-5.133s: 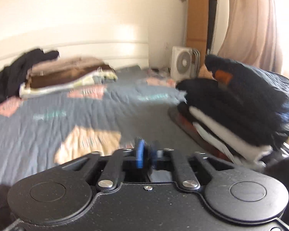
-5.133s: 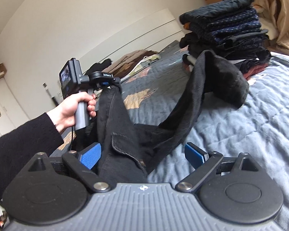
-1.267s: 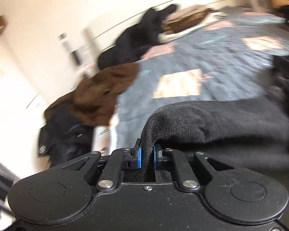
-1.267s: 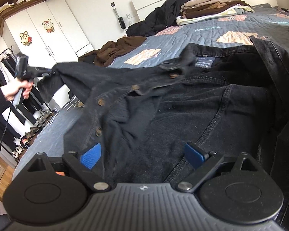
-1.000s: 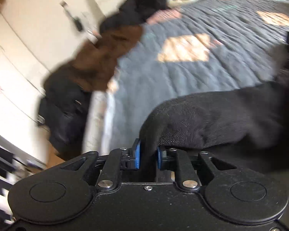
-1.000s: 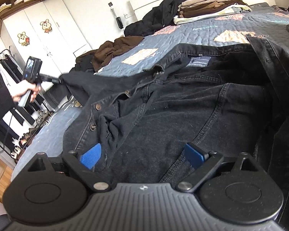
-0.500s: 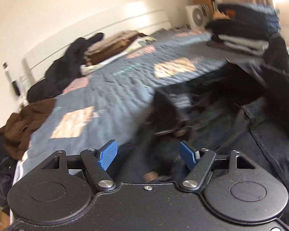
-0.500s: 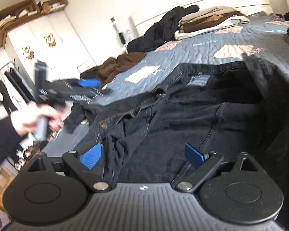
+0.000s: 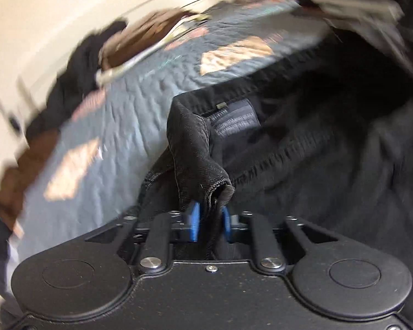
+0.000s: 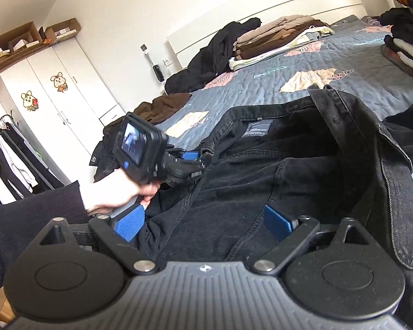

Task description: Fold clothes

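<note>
A black denim jacket (image 10: 289,170) lies spread open on the blue quilted bed (image 10: 303,74), its collar and inner label (image 10: 257,130) facing up. In the left wrist view, my left gripper (image 9: 209,224) is shut on a bunched edge of the jacket (image 9: 198,165) beside the collar label (image 9: 234,119). The right wrist view shows that gripper (image 10: 191,155) held by a hand (image 10: 115,189) at the jacket's left front edge. My right gripper (image 10: 203,224) stands open low over the jacket's lower part, blue pads (image 10: 128,224) apart, nothing pinched.
Folded beige and brown clothes (image 10: 280,38) and a black heap (image 10: 214,57) sit by the headboard. A brown garment (image 10: 162,107) lies at the bed's left edge. A dark folded stack (image 10: 404,33) stands at the right. White wardrobe (image 10: 60,96) and clothes rack (image 10: 8,154) on the left.
My left gripper, open half a second ago, has shut on the jacket's edge near the collar. The right gripper stays open over the jacket, hardly moved.
</note>
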`<state>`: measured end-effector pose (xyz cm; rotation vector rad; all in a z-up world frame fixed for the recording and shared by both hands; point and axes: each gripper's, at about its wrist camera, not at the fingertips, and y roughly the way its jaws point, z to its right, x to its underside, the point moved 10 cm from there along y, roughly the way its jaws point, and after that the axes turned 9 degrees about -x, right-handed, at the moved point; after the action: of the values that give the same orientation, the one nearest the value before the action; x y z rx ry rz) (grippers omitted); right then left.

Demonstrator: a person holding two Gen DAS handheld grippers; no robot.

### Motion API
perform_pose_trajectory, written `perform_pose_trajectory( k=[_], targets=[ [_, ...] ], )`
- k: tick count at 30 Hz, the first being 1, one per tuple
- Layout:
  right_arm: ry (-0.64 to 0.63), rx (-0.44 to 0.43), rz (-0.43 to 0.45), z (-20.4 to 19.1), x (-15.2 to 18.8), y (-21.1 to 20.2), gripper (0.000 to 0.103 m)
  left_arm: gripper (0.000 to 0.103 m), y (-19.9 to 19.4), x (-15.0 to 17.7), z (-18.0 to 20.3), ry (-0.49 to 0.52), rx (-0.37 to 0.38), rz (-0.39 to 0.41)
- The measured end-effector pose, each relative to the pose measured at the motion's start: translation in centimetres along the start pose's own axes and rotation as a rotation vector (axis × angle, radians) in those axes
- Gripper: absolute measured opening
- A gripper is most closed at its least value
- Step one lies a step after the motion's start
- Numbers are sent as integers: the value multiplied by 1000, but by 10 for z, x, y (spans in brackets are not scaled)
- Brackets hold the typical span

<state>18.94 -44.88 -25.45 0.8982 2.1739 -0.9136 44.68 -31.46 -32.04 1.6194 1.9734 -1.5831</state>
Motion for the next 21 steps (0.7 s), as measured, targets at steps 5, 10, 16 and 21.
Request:
perform_pose_trajectory(
  k=[5, 10, 16, 21],
  targets=[
    [34, -23, 26, 4, -5, -8, 93, 11, -24, -54, -25, -267, 168, 44],
    [71, -23, 50, 12, -9, -13, 93, 8, -32, -135, -34, -408, 266, 108],
    [81, -5, 54, 19, -10, -17, 93, 3, 20, -182, 13, -392, 250, 15],
    [84, 5, 52, 25, -9, -18, 93, 6, 29, -142, 57, -283, 299, -132]
  ],
)
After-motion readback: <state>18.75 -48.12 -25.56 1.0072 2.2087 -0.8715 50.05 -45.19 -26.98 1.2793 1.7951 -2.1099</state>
